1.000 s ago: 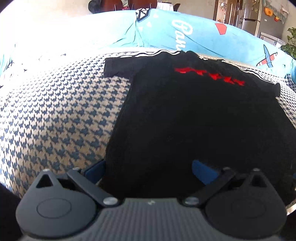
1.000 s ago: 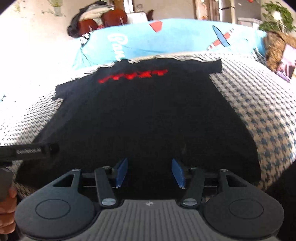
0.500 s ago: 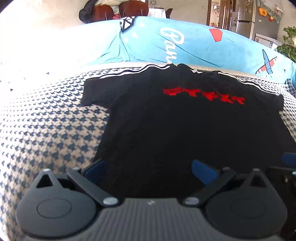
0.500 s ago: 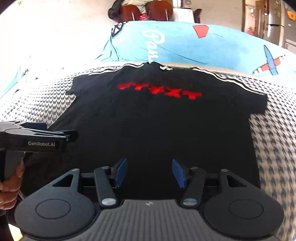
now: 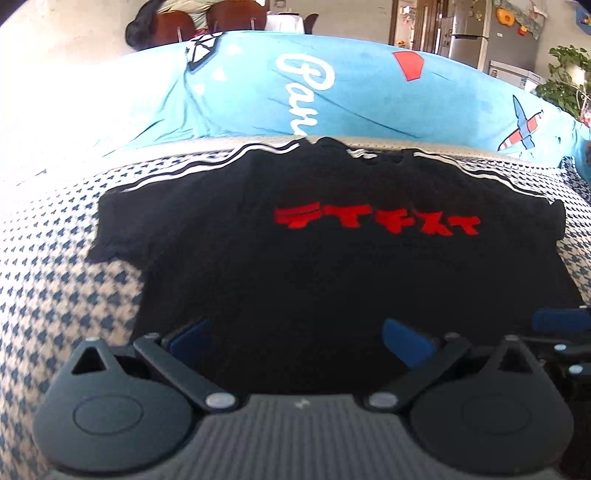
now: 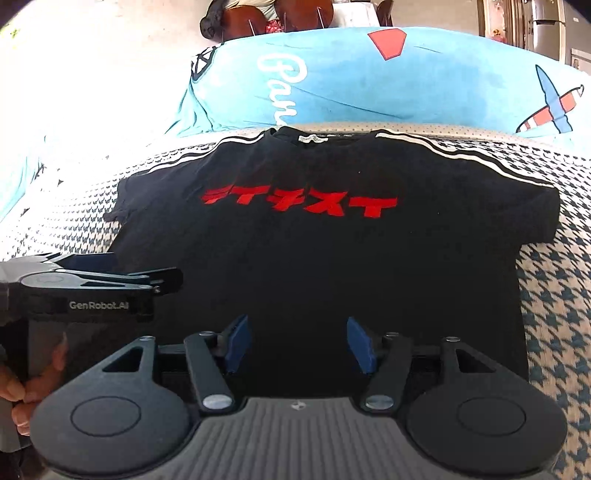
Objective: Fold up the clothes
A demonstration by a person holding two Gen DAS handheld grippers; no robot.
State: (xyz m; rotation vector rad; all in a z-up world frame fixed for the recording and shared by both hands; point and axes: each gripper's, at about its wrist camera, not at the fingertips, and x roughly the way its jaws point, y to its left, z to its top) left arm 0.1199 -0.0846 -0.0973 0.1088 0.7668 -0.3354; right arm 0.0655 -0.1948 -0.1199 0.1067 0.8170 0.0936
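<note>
A black T-shirt (image 5: 332,266) with red lettering and white shoulder stripes lies flat, front up, on a houndstooth cover (image 5: 59,288). Its collar points away from me. My left gripper (image 5: 297,339) stands wide open over the shirt's near hem, with nothing between its blue pads (image 5: 188,338). In the right wrist view the same T-shirt (image 6: 332,258) fills the middle. My right gripper (image 6: 299,345) hangs open above its lower part and grips nothing. The left gripper (image 6: 92,280) shows at that view's left edge, held by a hand (image 6: 14,391). The right gripper's blue fingers (image 5: 561,321) show at the left wrist view's right edge.
Behind the collar lies a light blue cover (image 5: 369,99) with white script and a plane print. Brown chairs (image 5: 207,22), a fridge (image 5: 476,33) and a plant (image 5: 565,77) stand far back. Houndstooth cover (image 6: 554,295) shows on both sides of the shirt.
Both grippers have slid sideways toward each other along the shirt's near hem. The shirt now sits more centred in both views. Each gripper has come into the other's view. Both stay open.
</note>
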